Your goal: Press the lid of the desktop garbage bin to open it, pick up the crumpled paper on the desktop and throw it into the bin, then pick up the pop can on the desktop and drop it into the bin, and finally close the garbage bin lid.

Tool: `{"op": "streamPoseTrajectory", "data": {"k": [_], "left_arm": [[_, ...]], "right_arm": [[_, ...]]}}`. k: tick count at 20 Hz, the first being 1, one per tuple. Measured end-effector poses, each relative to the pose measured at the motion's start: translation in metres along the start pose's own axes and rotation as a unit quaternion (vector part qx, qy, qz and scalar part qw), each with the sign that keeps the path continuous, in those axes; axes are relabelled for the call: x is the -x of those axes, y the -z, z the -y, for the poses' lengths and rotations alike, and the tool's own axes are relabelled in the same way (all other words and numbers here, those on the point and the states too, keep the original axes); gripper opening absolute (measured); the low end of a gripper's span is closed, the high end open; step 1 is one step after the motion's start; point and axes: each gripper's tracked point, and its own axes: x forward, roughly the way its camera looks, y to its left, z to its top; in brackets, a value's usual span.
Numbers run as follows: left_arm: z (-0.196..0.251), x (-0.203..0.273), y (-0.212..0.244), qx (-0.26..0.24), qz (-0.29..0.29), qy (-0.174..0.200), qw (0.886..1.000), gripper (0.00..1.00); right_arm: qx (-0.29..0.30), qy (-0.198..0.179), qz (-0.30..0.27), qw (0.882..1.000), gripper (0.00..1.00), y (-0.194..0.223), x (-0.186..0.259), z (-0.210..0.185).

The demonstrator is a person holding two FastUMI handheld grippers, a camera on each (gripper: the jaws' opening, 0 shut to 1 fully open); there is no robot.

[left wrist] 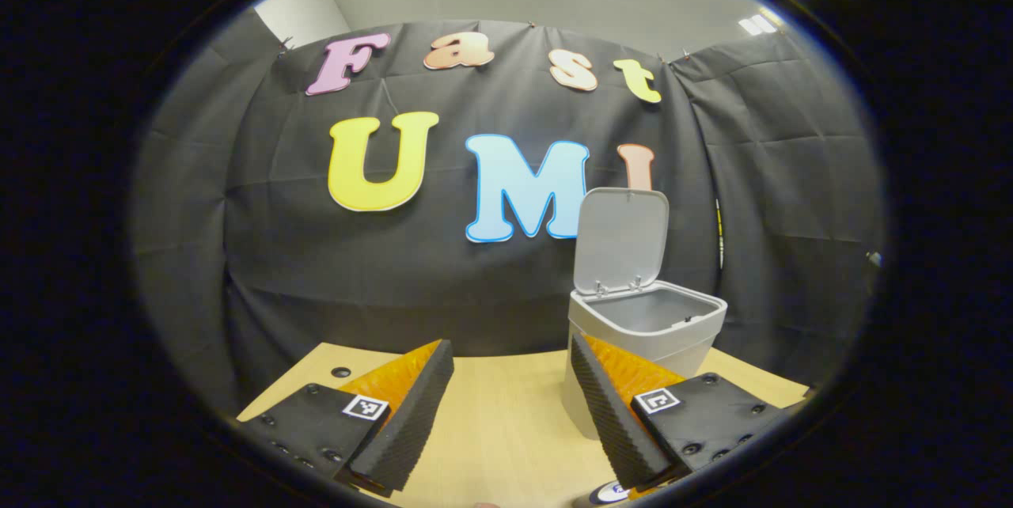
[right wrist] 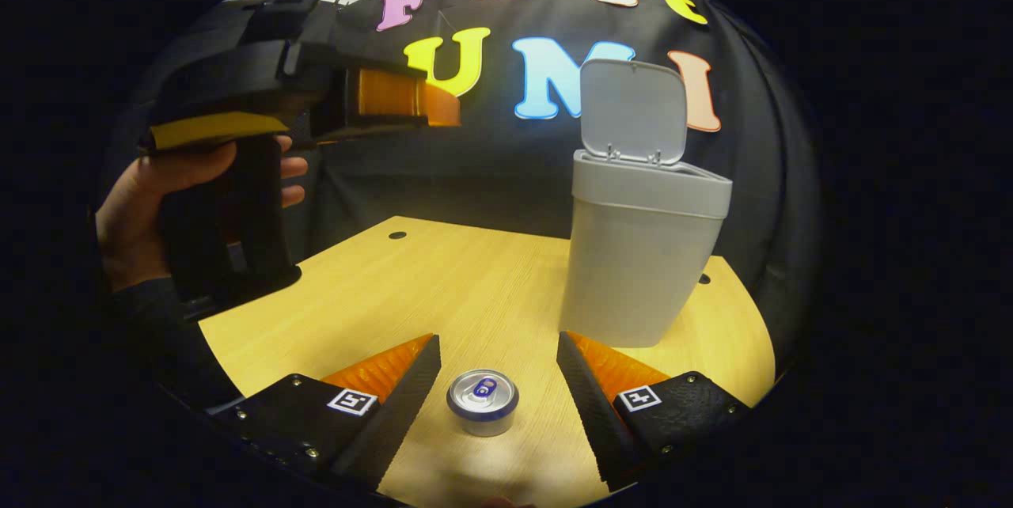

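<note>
A grey desktop bin (right wrist: 641, 255) stands on the wooden table with its lid (right wrist: 631, 112) flipped up. In the left gripper view the bin (left wrist: 645, 326) sits just beyond the right finger, its lid (left wrist: 621, 239) upright and its inside looking bare from here. The pop can (right wrist: 483, 401) stands upright on the table between the fingers of my right gripper (right wrist: 498, 346), which is open around it without touching. My left gripper (left wrist: 510, 354) is open and holds nothing. It is also seen in the right gripper view (right wrist: 380, 96), raised at the left in a hand.
The light wooden table (right wrist: 443, 286) has small cable holes (right wrist: 397, 236) near its back edge. Black cloth walls close the booth behind and to both sides. A hand (right wrist: 134, 207) and dark sleeve hold the left gripper's handle above the table's left side.
</note>
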Motion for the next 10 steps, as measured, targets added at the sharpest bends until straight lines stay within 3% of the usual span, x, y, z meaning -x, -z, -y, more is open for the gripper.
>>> {"op": "streamPoseTrajectory", "data": {"k": [10], "left_arm": [[-0.016, 0.025, 0.002, -0.006, -0.004, -0.022, 1.0, 1.0]], "right_arm": [[0.025, -0.017, -0.076, 0.997, 0.95, 0.055, -0.028, -0.004]]}}
